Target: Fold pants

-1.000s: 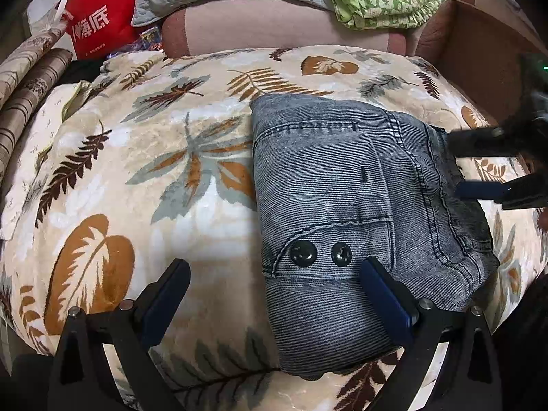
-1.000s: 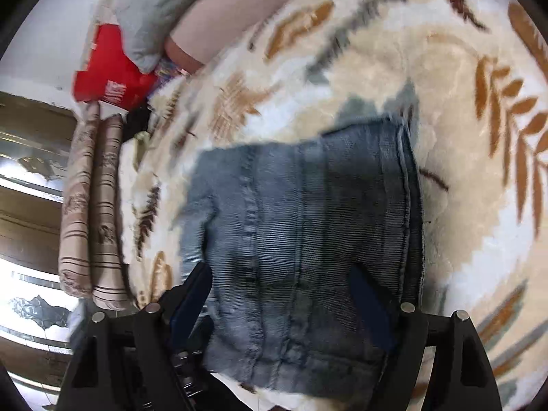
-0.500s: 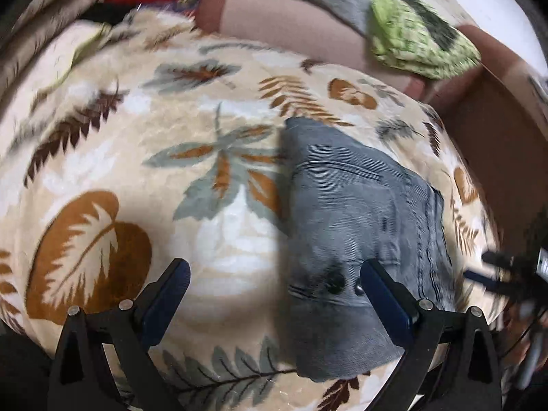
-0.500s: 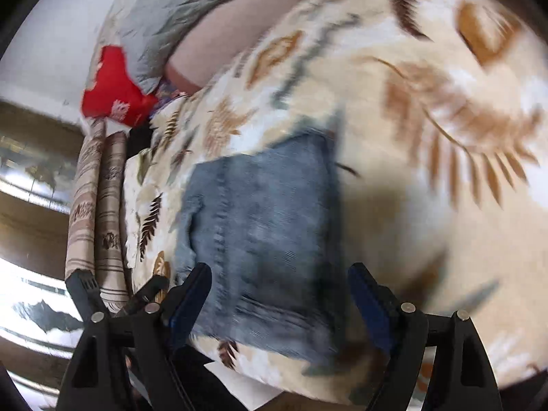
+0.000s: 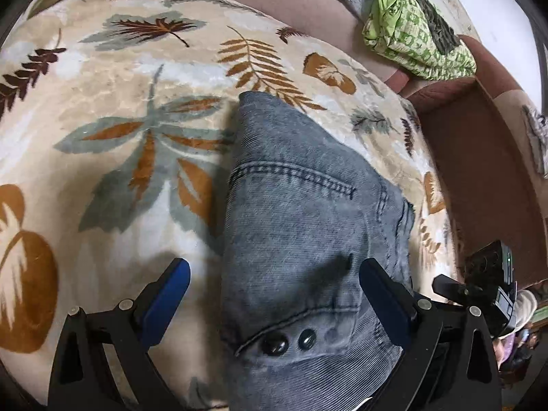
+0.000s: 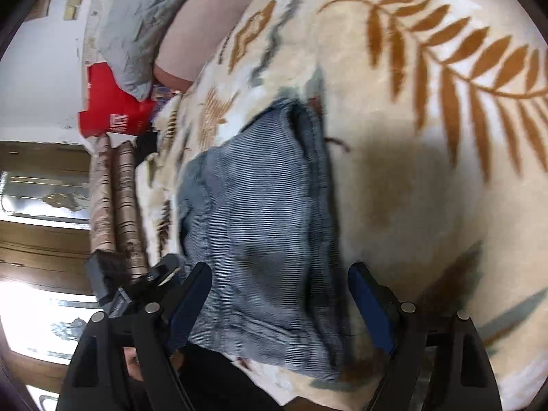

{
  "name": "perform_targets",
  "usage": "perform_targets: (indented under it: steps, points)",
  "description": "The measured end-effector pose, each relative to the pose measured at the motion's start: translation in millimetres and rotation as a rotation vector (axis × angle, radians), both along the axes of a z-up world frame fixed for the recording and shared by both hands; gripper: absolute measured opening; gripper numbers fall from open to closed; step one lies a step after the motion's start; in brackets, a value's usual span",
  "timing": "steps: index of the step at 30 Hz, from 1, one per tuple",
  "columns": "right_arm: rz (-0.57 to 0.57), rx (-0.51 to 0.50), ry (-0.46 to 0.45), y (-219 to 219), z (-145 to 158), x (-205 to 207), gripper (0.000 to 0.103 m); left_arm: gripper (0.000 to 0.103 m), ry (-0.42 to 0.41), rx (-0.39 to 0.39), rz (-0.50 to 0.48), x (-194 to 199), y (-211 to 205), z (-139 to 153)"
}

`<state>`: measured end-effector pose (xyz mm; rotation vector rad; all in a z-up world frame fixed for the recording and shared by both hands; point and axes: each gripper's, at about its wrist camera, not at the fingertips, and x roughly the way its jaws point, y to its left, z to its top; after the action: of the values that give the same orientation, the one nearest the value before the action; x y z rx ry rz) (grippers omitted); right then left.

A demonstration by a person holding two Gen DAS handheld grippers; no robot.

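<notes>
On blanket [image 5: 102, 78]: folded pants [image 5: 308, 233], near edge cropped | left gripper [image 5: 274, 291] released | right gripper [image 6: 279, 294] released

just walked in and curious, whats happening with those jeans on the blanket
A person with a handheld gripper in each hand is folding pants. The grey-blue jeans lie folded into a compact bundle on the leaf-patterned blanket. The left gripper and right gripper both hang open over the bundle, holding nothing. Going by how the jeans lie, the fold looks mostly or fully done.
</notes>
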<state>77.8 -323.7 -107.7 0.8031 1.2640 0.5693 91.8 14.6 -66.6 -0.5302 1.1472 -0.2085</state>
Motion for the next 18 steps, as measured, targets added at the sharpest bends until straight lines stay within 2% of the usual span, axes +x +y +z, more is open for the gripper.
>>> perform_targets:
  steps: [2, 4, 5, 6, 7, 8, 9, 10, 13, 14, 16, 18]
  points:
    - [0.007, -0.012, -0.025, 4.5, 5.0, 2.6, 0.085, 0.099, 0.011, -0.035, 0.002, 4.1, 2.4, -4.4]
    - [-0.007, -0.056, 0.012, 5.5, -5.4, 8.8, 0.085, 0.095, 0.020, -0.048, 0.003, 7.4, 2.4, -7.8]
    - [-0.012, -0.040, 0.024, 4.8, -9.3, 10.7, 0.085, 0.095, 0.014, -0.046, 0.000, 8.2, 1.2, -8.0]
    - [-0.013, -0.034, 0.022, 5.6, -8.9, 11.6, 0.085, 0.090, 0.009, -0.041, -0.009, 8.9, -0.5, -7.7]
    - [-0.003, -0.035, 0.012, 7.1, -5.8, 11.1, 0.083, 0.077, 0.006, -0.033, -0.019, 9.8, -2.9, -7.9]
    - [0.015, -0.028, -0.004, 10.8, -2.3, 11.5, 0.080, 0.069, 0.014, -0.028, -0.028, 11.5, -4.4, -9.4]
    - [0.013, -0.028, -0.008, 11.5, -1.5, 11.7, 0.080, 0.063, 0.024, -0.017, -0.031, 12.6, -5.7, -11.0]
    - [0.012, -0.027, -0.010, 12.4, -1.5, 12.4, 0.078, 0.061, 0.024, -0.003, -0.027, 13.2, -6.3, -11.0]
    - [-0.011, -0.030, 0.022, 7.9, -15.4, 15.9, 0.065, 0.061, 0.017, -0.006, -0.032, 13.4, -5.8, -11.4]
    - [-0.035, -0.010, 0.033, 4.8, -18.2, 16.5, 0.065, 0.062, 0.013, -0.009, -0.032, 13.1, -5.6, -11.2]
    - [-0.033, -0.002, 0.028, 3.8, -14.6, 16.4, 0.066, 0.078, 0.004, -0.050, -0.029, 13.7, -5.2, -13.2]
    - [-0.011, -0.017, 0.020, 7.6, -15.3, 17.4, 0.066, 0.080, -0.003, -0.043, -0.030, 14.9, -9.7, -12.6]
